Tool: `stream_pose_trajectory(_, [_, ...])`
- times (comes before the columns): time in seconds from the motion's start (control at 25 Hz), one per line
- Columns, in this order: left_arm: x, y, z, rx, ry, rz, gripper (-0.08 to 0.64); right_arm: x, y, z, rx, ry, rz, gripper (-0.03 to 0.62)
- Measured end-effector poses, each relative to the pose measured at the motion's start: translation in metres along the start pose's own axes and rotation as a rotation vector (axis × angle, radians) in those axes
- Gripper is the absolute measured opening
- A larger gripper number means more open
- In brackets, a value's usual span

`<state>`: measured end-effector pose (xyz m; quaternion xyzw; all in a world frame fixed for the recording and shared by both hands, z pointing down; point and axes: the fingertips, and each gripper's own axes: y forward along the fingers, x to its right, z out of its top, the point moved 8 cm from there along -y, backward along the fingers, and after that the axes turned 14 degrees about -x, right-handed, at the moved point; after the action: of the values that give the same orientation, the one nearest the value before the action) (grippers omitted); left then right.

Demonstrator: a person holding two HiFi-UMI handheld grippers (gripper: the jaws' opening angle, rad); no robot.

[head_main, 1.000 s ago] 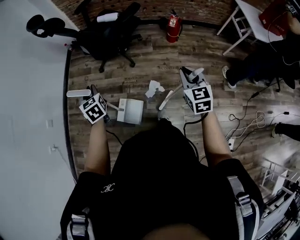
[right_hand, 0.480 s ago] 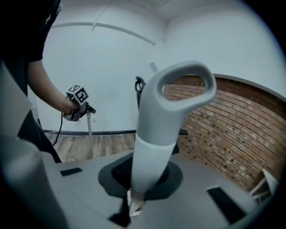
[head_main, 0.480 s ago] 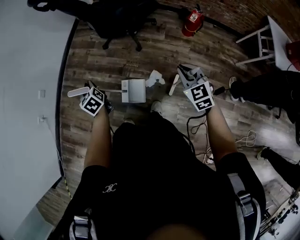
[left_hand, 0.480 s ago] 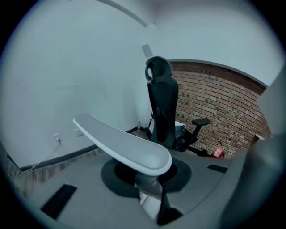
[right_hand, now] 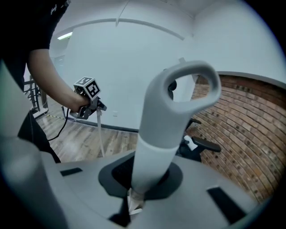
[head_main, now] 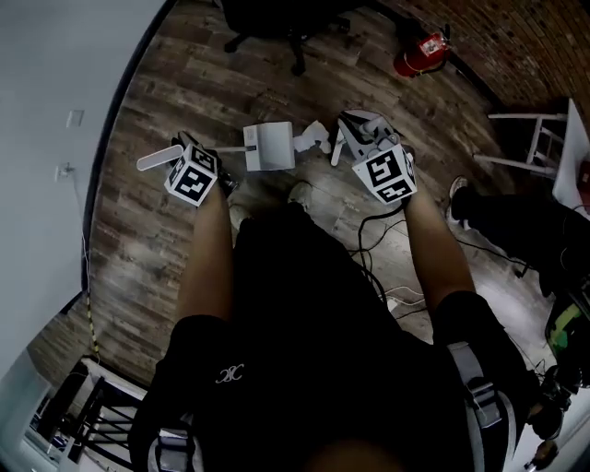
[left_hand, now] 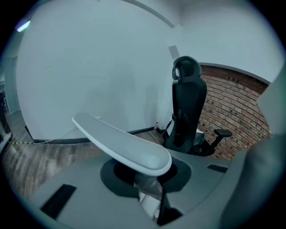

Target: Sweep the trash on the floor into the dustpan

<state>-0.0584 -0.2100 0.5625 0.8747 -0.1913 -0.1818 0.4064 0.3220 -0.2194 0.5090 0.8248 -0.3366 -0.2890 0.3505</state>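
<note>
Two grippers, both closed on handles. L gripper point(left_hand: 149, 190): jaws pressed onto the stem of the dustpan handle point(left_hand: 123, 145), whose flat pale grip sticks up and left out of the jaws. R gripper point(right_hand: 135, 199): jaws pinch the foot of the broom handle point(right_hand: 172, 120), a thick pale tube w/ a loop at its top, tilted slightly right.

Head view: a thin rod runs from the L gripper to the dustpan point(head_main: 269, 147), white and boxy, on the wood floor point(head_main: 175, 83) ahead of the person. Trash point(head_main: 312, 138), a crumpled white scrap, lies on the floor just beside the dustpan's right edge, btwn it and a pale strip of broom point(head_main: 336, 147); trash is not inside the pan.

Around: black chair point(head_main: 286, 17) at top, cut off by the frame; red extinguisher point(head_main: 419, 55) by the brick wall point(head_main: 516, 46); cables point(head_main: 378, 244) on the floor near the person's feet; white wall point(head_main: 55, 83) at left; a 2nd person's shoe point(head_main: 458, 189) at right, the rest dark and hard to read.

Hidden: the R gripper covers most of the broom's lower end in head view. The person's torso blocks the floor below the grippers.
</note>
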Motion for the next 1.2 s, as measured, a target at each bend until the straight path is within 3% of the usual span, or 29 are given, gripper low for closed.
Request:
stream_pose_trajectory(0.32, [-0.012,0.011,-0.015,0.055,0.02,0.021,0.063,-0.031,0.05,0.052,0.011,-0.135,0.123,0.029])
stream_pose_trajectory(0.52, [0.012,0.017,-0.017,0.068,0.058,-0.045,0.066,-0.056,0.07,0.079,0.028,-0.174,0.168,0.029])
stream_pose_trajectory(0.96, [0.027,0.017,-0.024,0.053,0.103,-0.132,0.083,-0.079,0.063,0.154,0.212,-0.097,0.235,0.029])
stream_pose_trajectory(1.2, [0.022,0.022,-0.02,0.034,0.116,-0.149,0.086,-0.07,0.044,0.164,0.246,-0.054,0.21,0.029])
